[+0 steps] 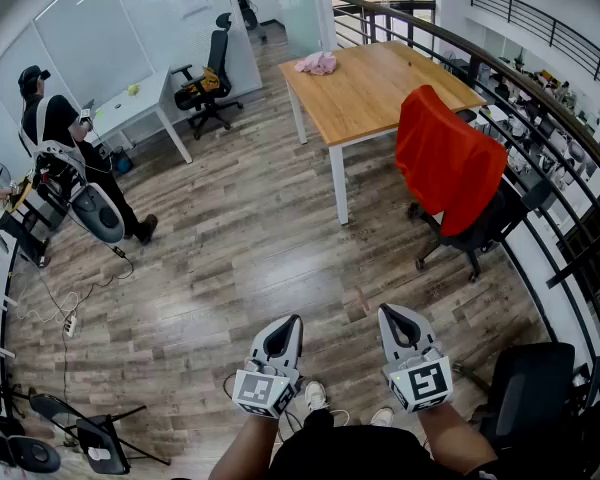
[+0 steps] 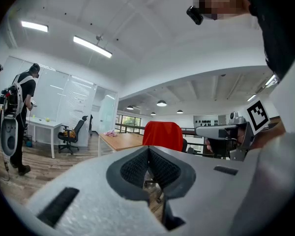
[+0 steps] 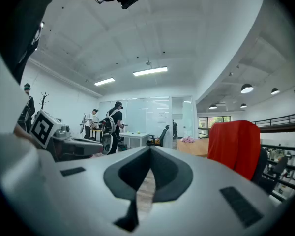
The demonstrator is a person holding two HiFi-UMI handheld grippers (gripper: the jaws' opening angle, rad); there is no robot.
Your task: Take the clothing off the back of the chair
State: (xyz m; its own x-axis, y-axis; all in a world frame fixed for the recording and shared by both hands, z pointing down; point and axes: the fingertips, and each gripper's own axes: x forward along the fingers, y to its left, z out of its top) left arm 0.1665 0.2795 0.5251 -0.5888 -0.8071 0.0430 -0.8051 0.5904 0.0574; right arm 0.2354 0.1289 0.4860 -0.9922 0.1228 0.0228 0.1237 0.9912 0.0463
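A red garment (image 1: 448,158) hangs over the back of a black office chair (image 1: 485,230) at the right, beside the railing. Both grippers are held low near my body, well short of the chair. My left gripper (image 1: 292,319) is shut with nothing between its jaws. My right gripper (image 1: 389,312) is shut and empty too. In the left gripper view the red garment (image 2: 162,134) shows straight ahead above the shut left gripper (image 2: 148,149). The right gripper view has the red garment (image 3: 236,144) off to the right of the shut right gripper (image 3: 150,149).
A wooden table (image 1: 380,88) with a pink cloth (image 1: 317,63) stands behind the chair. A curved railing (image 1: 550,108) runs along the right. A person (image 1: 55,133) with equipment stands at the left near a white desk (image 1: 140,103). Another black chair (image 1: 532,388) is at my right.
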